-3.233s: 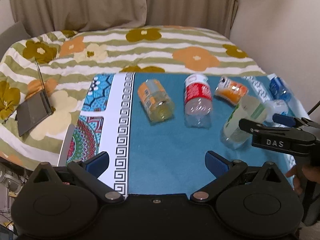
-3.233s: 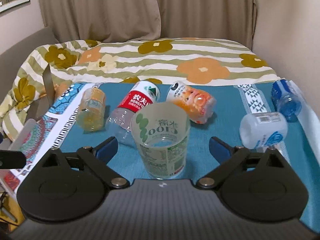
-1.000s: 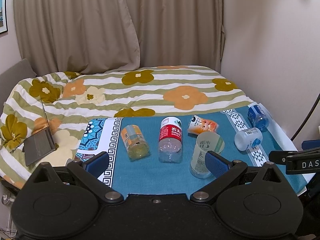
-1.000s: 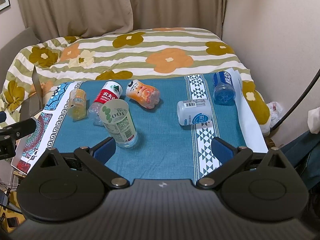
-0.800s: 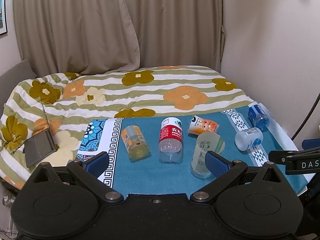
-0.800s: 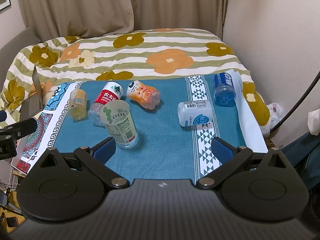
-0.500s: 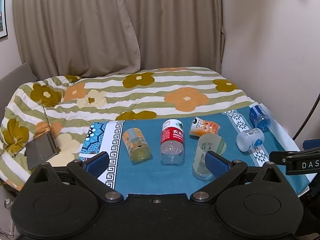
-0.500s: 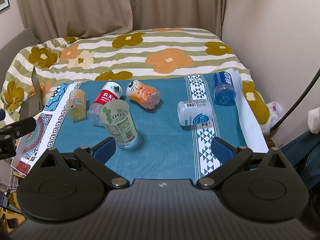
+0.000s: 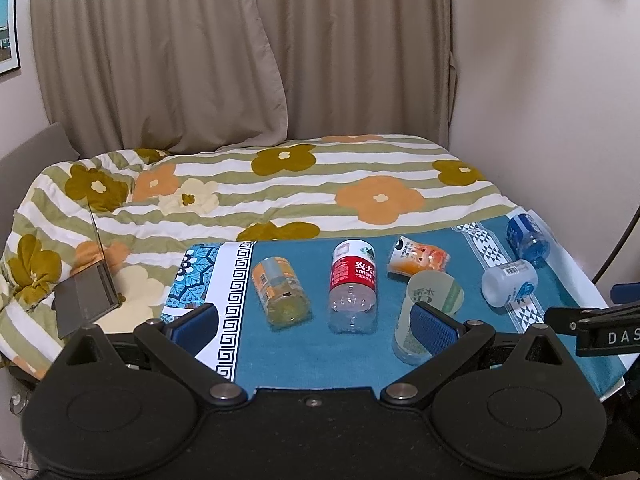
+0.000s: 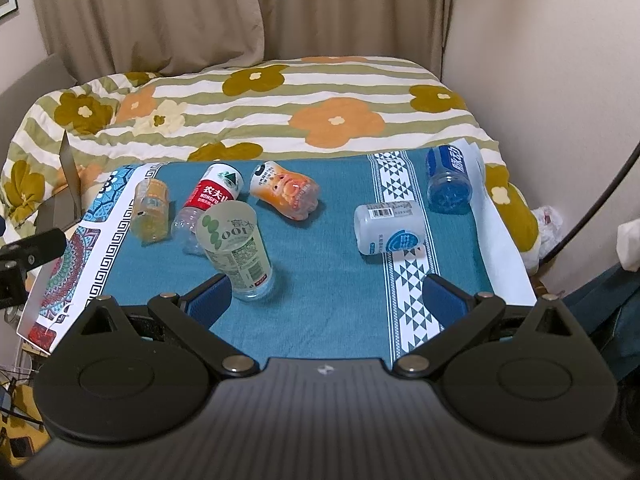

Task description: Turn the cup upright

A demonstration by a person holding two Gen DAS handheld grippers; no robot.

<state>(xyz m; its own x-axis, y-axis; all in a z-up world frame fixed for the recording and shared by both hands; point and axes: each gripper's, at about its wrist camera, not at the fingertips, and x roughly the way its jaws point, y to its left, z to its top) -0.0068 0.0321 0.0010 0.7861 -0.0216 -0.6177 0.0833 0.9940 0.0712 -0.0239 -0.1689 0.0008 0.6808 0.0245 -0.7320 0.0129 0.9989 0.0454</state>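
A clear cup with a green label [image 10: 236,246] stands upright on the teal cloth [image 10: 328,264], open end up; it also shows in the left wrist view [image 9: 430,312], partly behind my left gripper's right finger. My left gripper [image 9: 314,324] is open and empty, held back from the table's near edge. My right gripper [image 10: 326,298] is open and empty, also back from the table, with the cup just past its left finger. Other cut bottle cups lie on their sides: yellow [image 9: 280,292], red-labelled [image 9: 354,286], orange [image 9: 418,260], white [image 9: 508,286], blue [image 9: 528,236].
A bed with a flowered striped quilt [image 9: 280,184] lies behind the table. A laptop [image 9: 86,296] stands on it at the left. Curtains and a wall close the back and right. A cable [image 10: 592,208] hangs at the right.
Both grippers have drawn further back from the table since 3.2 s ago, when the right gripper stood around the upright cup. Over the last second the views shifted only slightly.
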